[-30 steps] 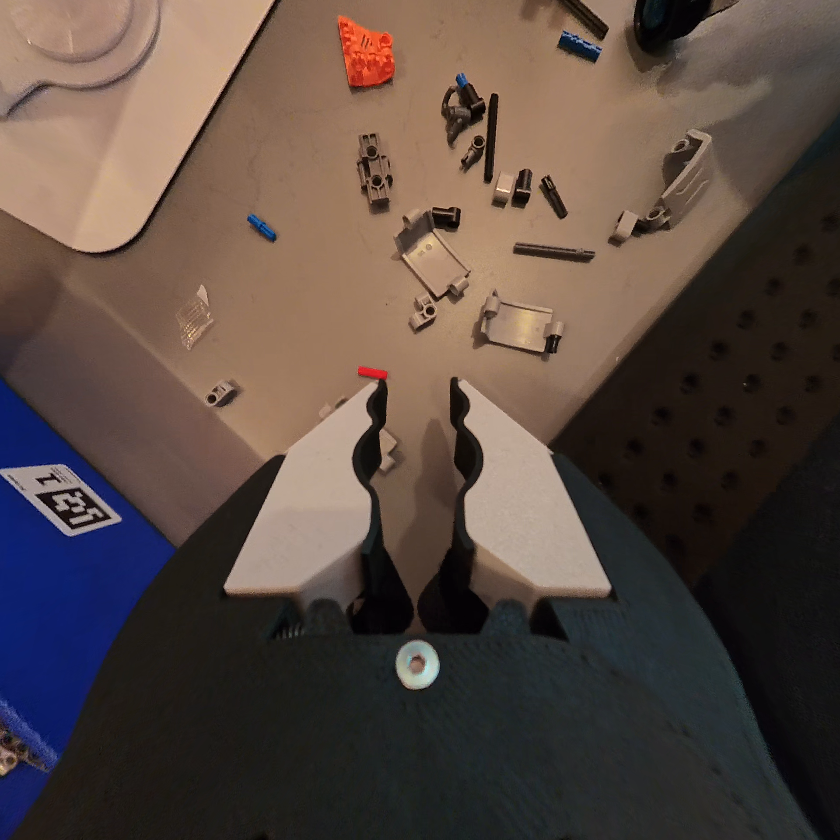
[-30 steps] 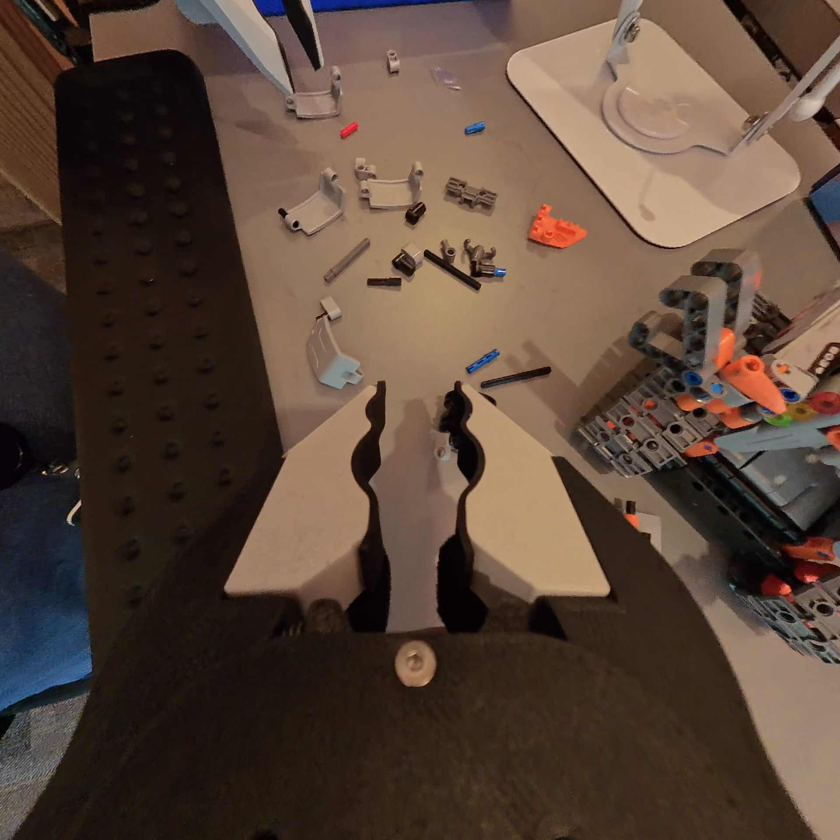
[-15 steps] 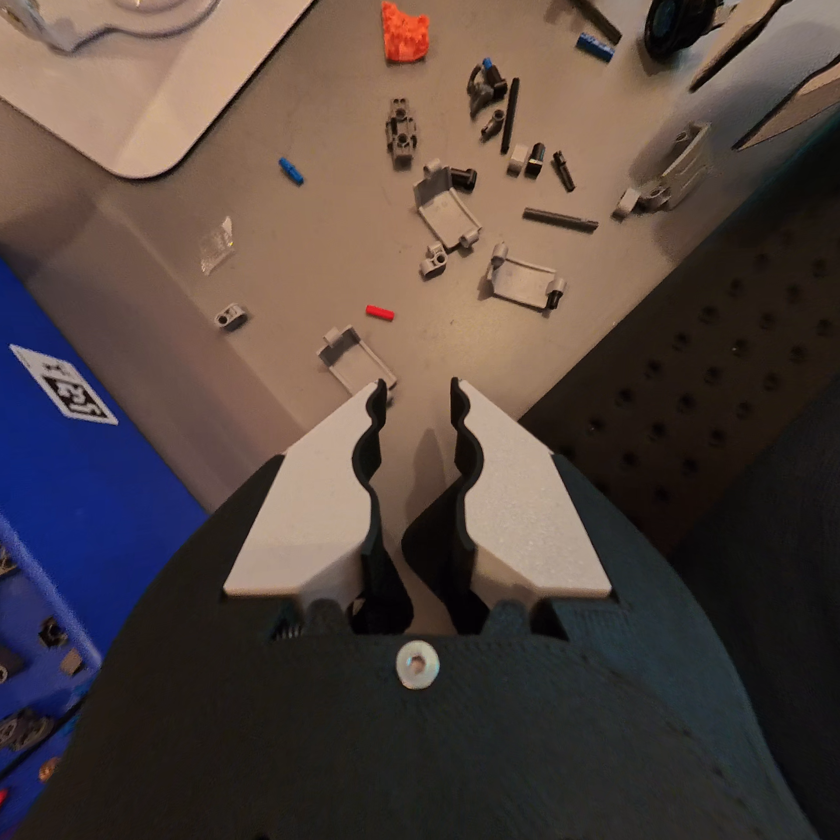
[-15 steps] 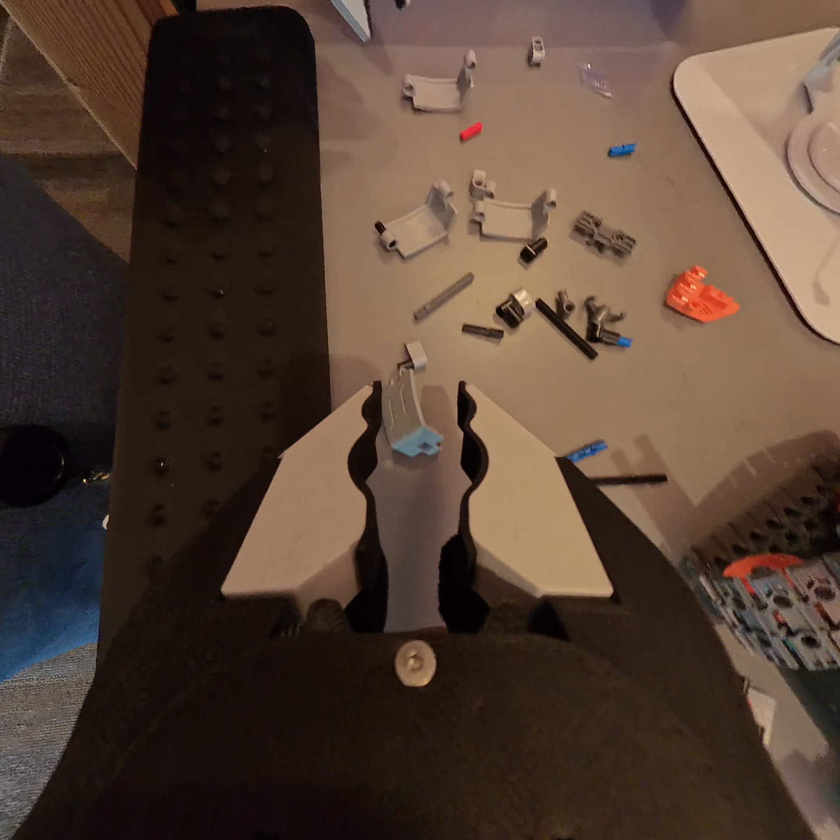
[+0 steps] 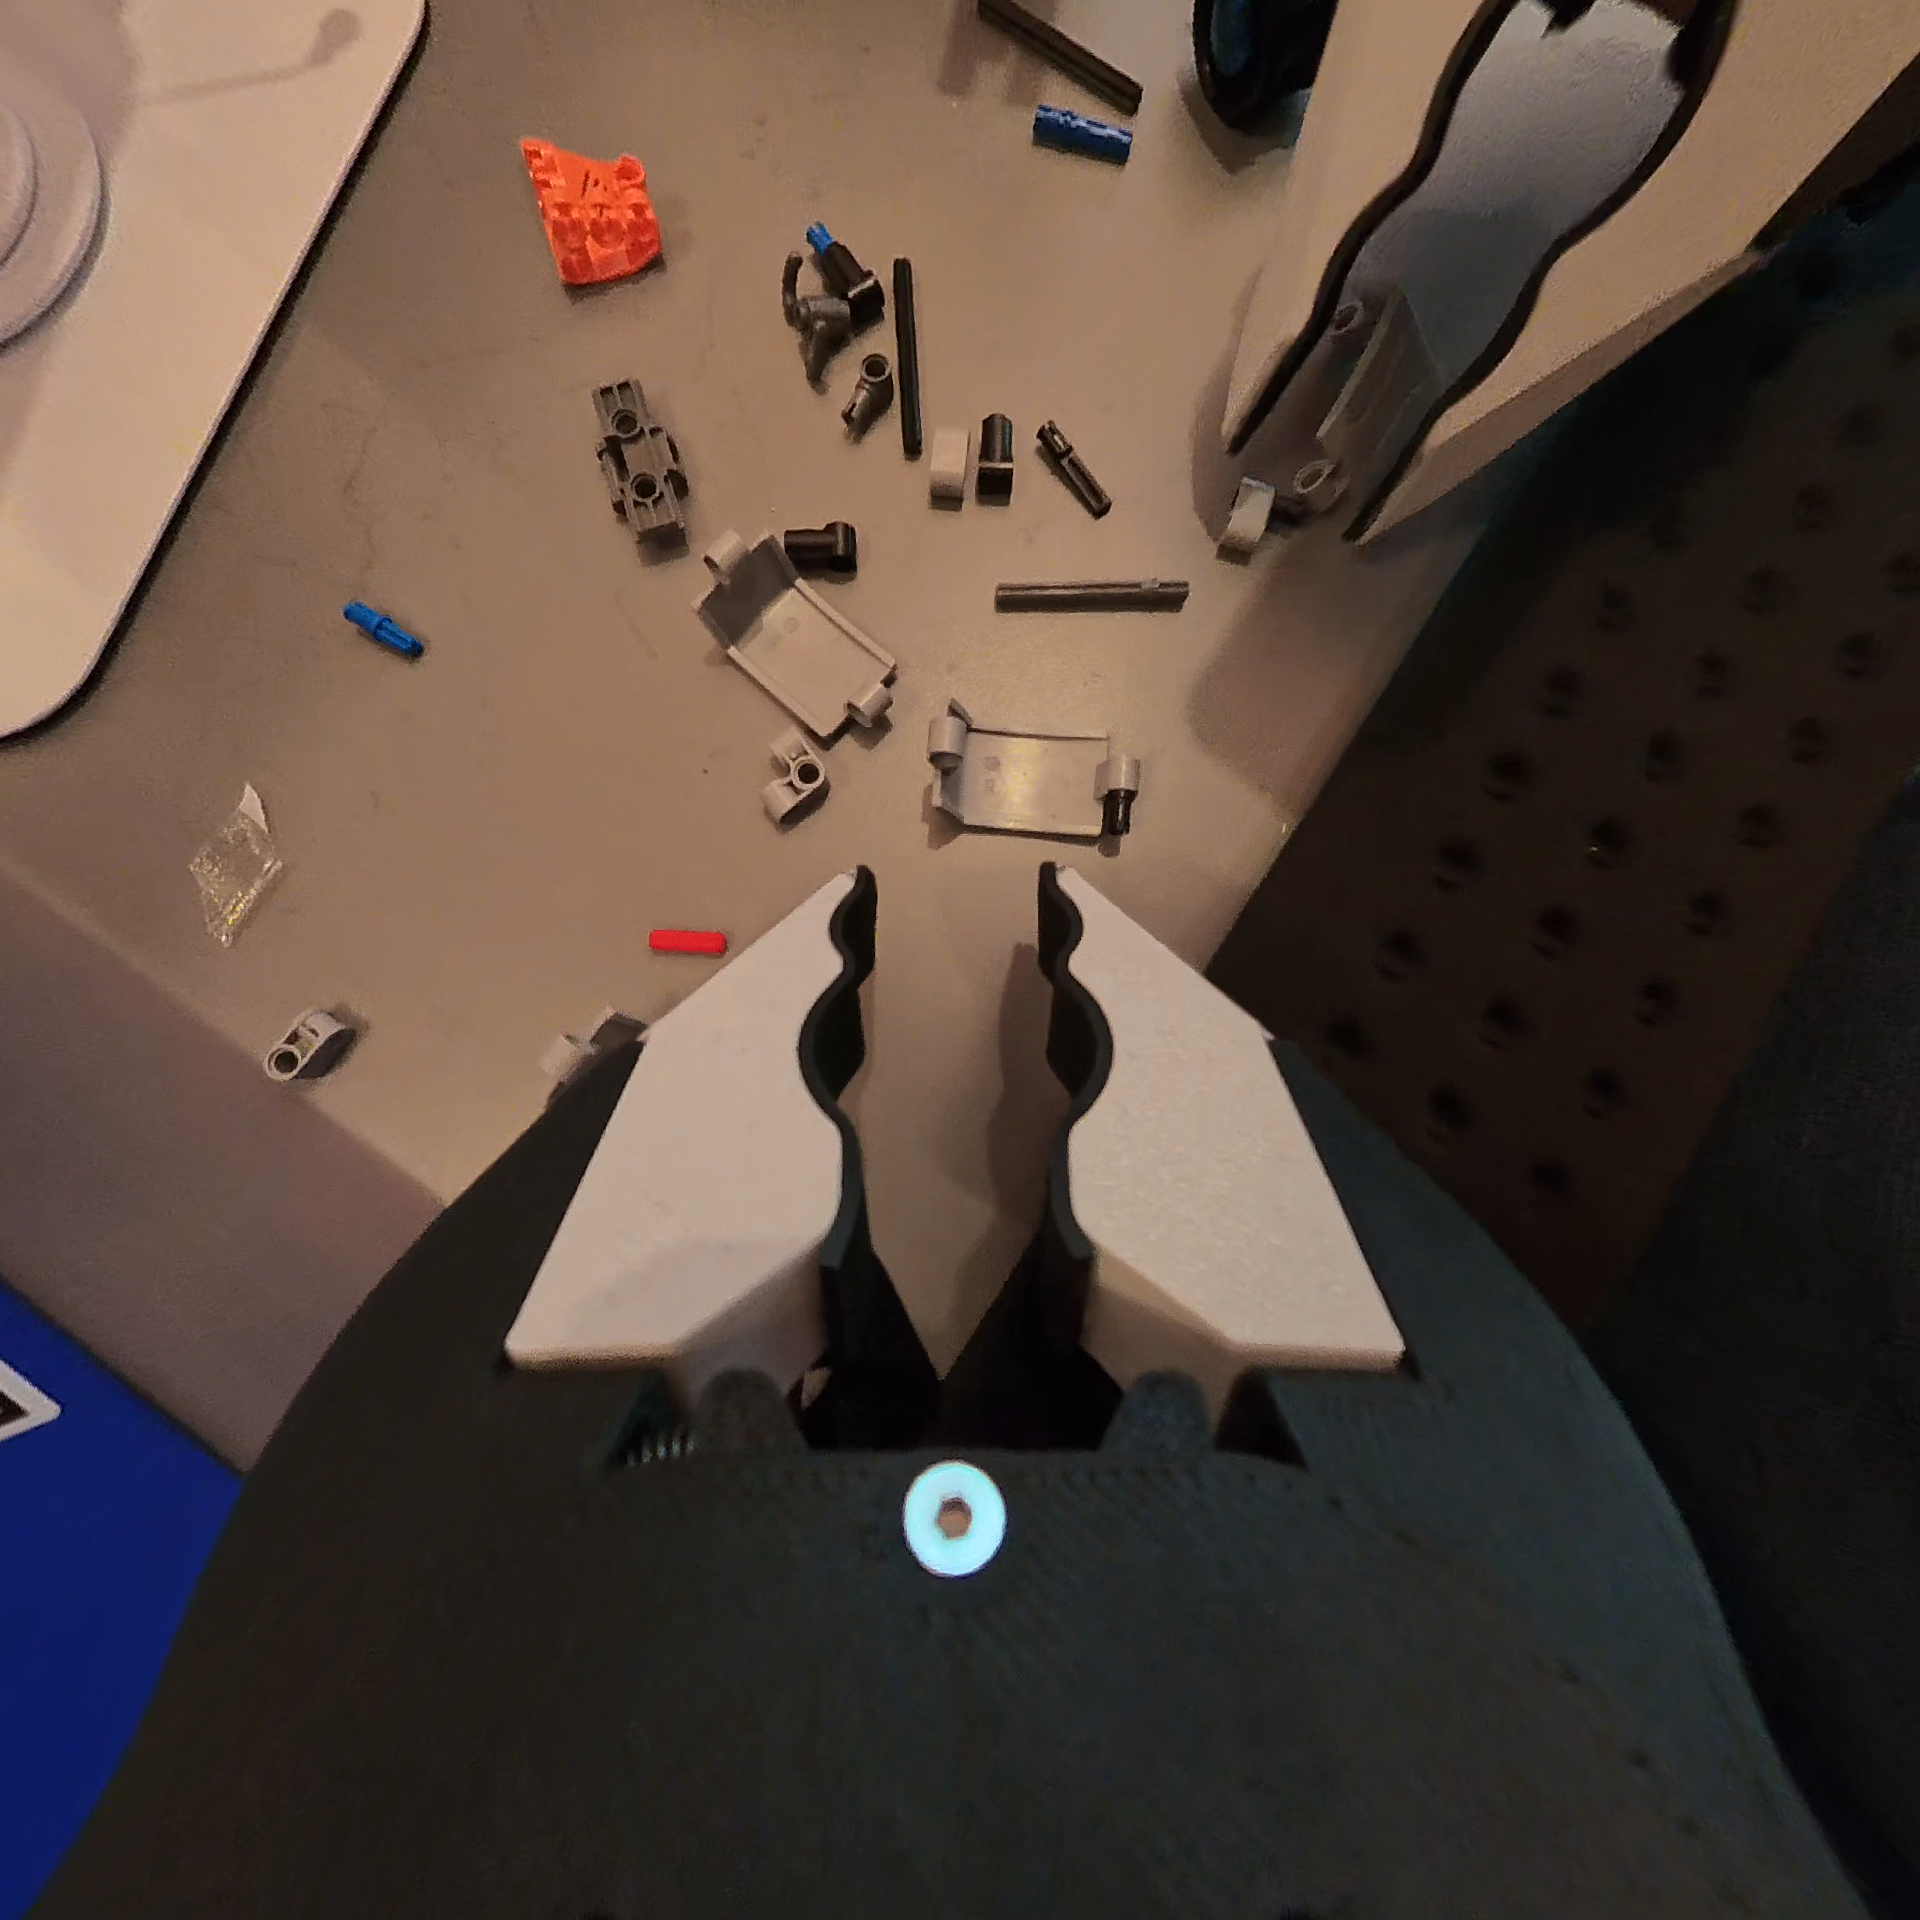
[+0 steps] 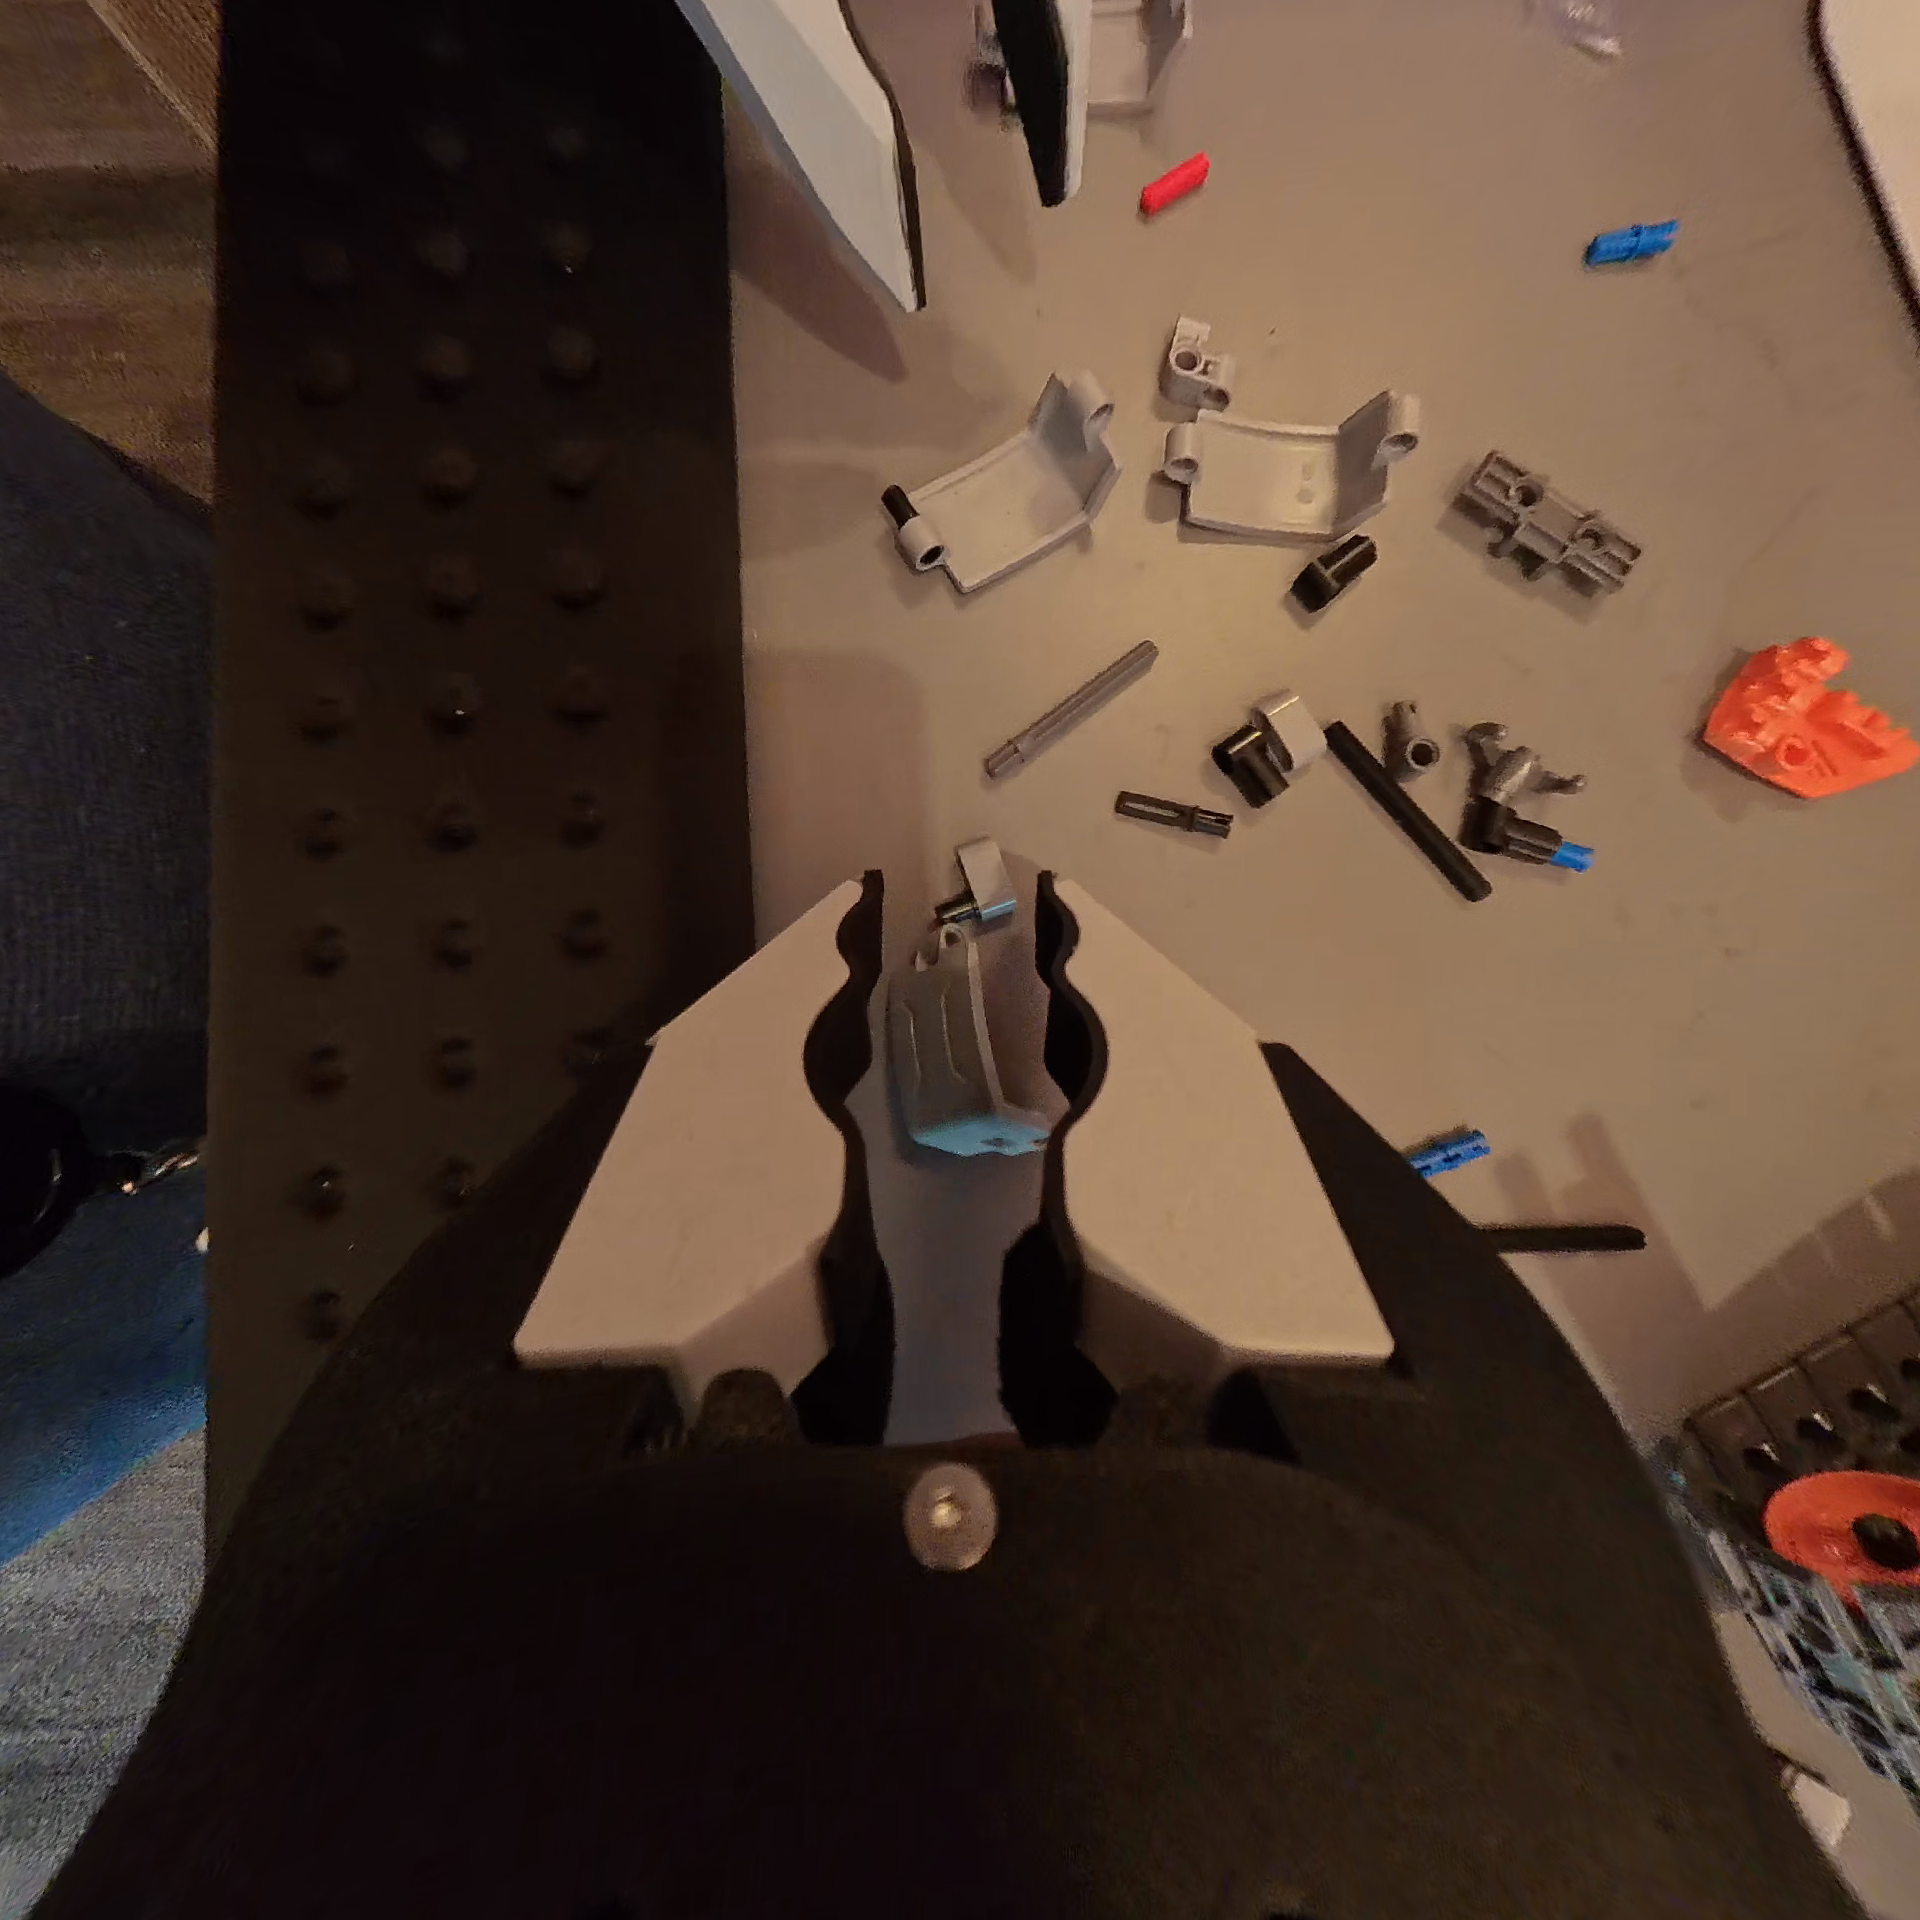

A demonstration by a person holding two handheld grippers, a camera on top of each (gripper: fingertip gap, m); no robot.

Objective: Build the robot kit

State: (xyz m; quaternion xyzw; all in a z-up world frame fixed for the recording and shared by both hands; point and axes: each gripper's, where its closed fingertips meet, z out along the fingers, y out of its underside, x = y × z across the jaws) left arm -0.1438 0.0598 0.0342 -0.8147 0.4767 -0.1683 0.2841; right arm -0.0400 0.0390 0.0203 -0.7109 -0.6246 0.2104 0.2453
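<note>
Since the earlier frame, the right gripper (image 6: 958, 883) has advanced over the gray panel piece (image 6: 961, 1049), which now lies between its parted jaws on the gray table (image 6: 1351, 987), not visibly clamped. Left wrist view: the left gripper (image 5: 956, 883) hovers, jaws apart and empty, near a curved gray panel (image 5: 1023, 784) and a red pin (image 5: 687, 941).

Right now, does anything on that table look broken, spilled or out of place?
Nothing looks broken. Small building parts lie scattered loose over the grey table, and a grey panel piece sits between the fingers of the open right gripper.
</note>
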